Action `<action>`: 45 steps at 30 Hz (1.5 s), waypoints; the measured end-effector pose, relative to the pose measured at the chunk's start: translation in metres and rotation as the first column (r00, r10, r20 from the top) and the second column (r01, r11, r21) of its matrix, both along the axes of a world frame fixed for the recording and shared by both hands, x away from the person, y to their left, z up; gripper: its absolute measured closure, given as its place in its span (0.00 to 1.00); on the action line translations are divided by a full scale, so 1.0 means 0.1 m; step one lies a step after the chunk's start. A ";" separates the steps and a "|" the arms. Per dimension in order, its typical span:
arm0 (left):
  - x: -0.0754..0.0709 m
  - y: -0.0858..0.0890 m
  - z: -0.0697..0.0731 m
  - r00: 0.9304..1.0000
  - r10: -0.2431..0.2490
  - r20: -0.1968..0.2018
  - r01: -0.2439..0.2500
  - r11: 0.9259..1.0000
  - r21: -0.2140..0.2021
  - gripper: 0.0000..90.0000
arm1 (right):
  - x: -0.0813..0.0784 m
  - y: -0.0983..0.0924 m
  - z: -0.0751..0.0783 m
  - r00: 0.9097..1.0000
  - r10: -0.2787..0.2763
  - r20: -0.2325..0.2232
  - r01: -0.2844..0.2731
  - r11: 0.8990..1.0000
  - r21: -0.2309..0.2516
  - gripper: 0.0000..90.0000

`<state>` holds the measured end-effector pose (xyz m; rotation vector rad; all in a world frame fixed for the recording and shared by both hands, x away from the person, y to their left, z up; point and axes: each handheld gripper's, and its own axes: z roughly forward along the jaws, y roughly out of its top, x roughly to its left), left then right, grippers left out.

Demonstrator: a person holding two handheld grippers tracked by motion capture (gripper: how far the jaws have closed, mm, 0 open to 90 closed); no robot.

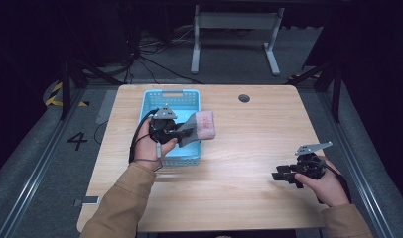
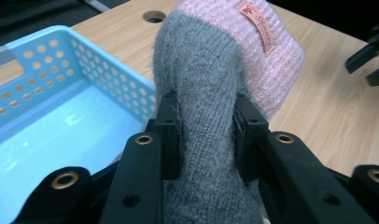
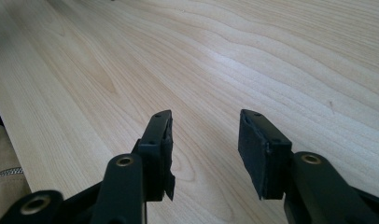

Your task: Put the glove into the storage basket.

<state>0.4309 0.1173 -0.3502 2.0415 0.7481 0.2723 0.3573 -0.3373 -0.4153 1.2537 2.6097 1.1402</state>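
Currently left claw (image 1: 188, 133) clamped on grey-pink sock (image 2: 211, 93), held above right edge of blue basket (image 1: 155, 101). Right claw (image 3: 204, 140) jaws apart, nothing between, low over bare bench (image 1: 249, 148).

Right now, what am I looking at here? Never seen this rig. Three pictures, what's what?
No robot: a person at a wooden table holds a hand-operated two-jaw gripper in each hand. The high view looks down from above the person's side. The other two pictures come from cameras riding on each gripper, looking along its black jaws.

The left gripper is clamped on a grey and pink knitted sock, held over the right-hand wall of a light blue perforated basket. In the high view that is the left gripper with the sock.

The right gripper is open, holding nothing, low over bare wood; in the high view it sits near the table's right edge.
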 end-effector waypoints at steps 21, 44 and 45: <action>0.38 0.35 -0.26 0.997 0.064 -0.040 -0.062 0.997 0.054 0.76 | -0.06 0.01 -0.08 1.000 -0.002 -0.021 0.002 1.000 -0.001 0.61; 0.68 0.17 -0.61 0.987 0.084 -0.139 -0.055 0.977 0.205 0.75 | -0.05 0.07 -0.12 1.000 0.015 -0.024 -0.015 1.000 -0.004 0.60; 0.69 0.17 -0.63 0.986 0.089 -0.138 -0.060 0.978 0.202 0.75 | -0.05 0.07 -0.12 1.000 0.015 -0.023 -0.015 1.000 -0.003 0.59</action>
